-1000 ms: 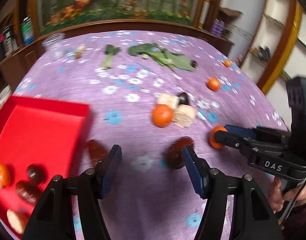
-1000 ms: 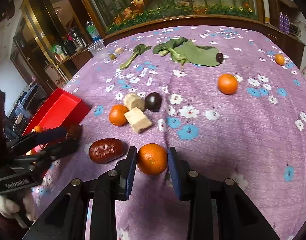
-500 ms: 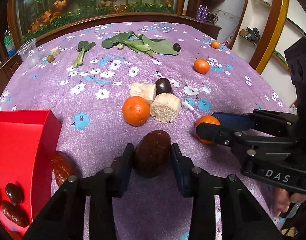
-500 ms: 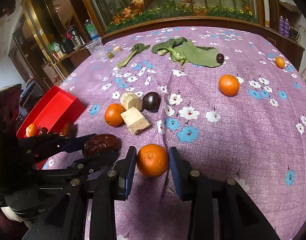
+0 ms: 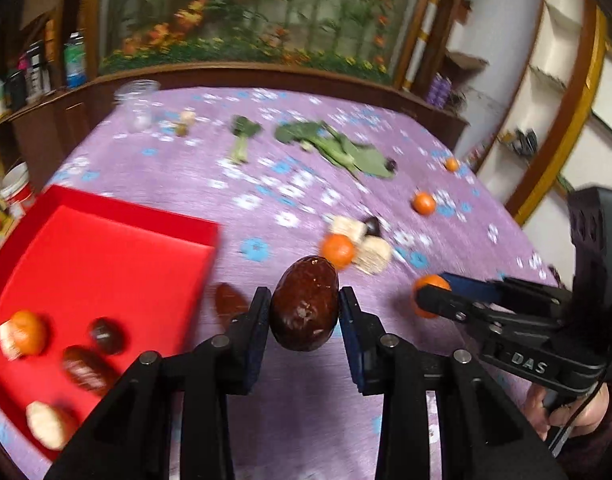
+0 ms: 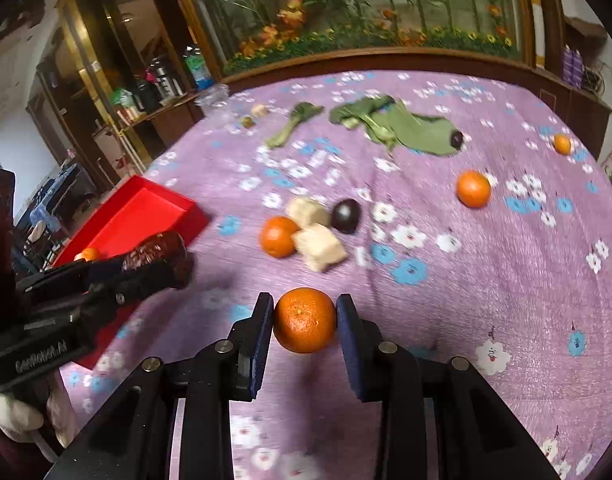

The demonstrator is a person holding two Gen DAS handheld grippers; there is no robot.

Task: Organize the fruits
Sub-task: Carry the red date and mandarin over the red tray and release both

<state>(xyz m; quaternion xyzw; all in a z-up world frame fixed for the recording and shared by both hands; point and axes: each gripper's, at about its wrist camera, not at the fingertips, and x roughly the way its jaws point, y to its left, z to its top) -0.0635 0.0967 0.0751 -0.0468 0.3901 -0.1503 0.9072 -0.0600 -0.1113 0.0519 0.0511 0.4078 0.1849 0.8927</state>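
While the left claw [image 5: 304, 312] grips a dark brown date [image 5: 305, 304] and the right claw [image 6: 304, 320] an orange [image 6: 304, 320] above the counter [image 6: 486, 280], both should clear the red tray [image 5: 105, 264] rim before release.

Between me and red tray [image 5: 105, 264]: bare purple cloth [image 5: 297, 420], one dark date [image 5: 229, 300] lying just off tray's near corner. Tray's far half open; near half taken by orange [image 5: 27, 336], dates [image 5: 85, 368], pale chunks [image 5: 45, 424]. Ahead right, cluster blocks path: orange [image 6: 277, 237], two pale blocks [image 6: 320, 246], dark fruit [image 6: 346, 215]. My other gripper [image 5: 434, 300] close on right. Cloth [image 6: 506, 300] beyond lone orange [image 6: 473, 189] free.
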